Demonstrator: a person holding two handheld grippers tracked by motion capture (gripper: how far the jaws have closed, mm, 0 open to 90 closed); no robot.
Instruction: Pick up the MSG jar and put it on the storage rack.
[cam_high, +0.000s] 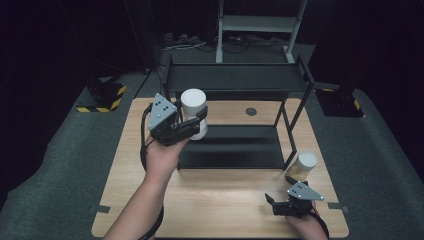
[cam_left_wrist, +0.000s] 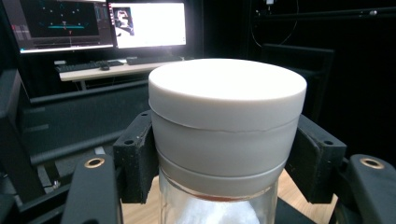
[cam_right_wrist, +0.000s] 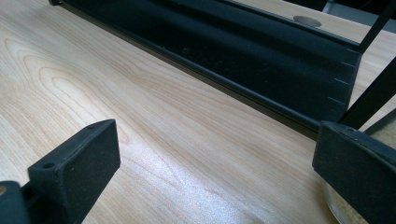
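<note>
Item 1, left gripper (cam_high: 192, 125): held up above the wooden table (cam_high: 220, 205) at about 10 o'clock from the table's centre in the high view. Its two black jaws are clamped on a white-lidded glass jar (cam_high: 194, 113), one pad on each side of the lid's lower band. In the left gripper view the jar (cam_left_wrist: 227, 135) stands upright between the pads (cam_left_wrist: 137, 163), with a white filling showing through the glass below the lid. The jar is clear of the table, in front of the left end of the black two-tier shelf rack (cam_high: 235, 117).

Item 2, right gripper (cam_high: 275, 204): low over the table at about 5 o'clock, near the front edge, its jaws pointing toward 9 o'clock. In the right gripper view the jaws stand wide apart with bare wood between them; nothing is held.

Item 3, second white-lidded jar (cam_high: 303, 167): upright on the table at about 4 o'clock, just beside the rack's right front leg and close to the right gripper.

Item 4, rack: stands at mid-table, lower shelf (cam_right_wrist: 224, 56) resting near the tabletop.
</note>
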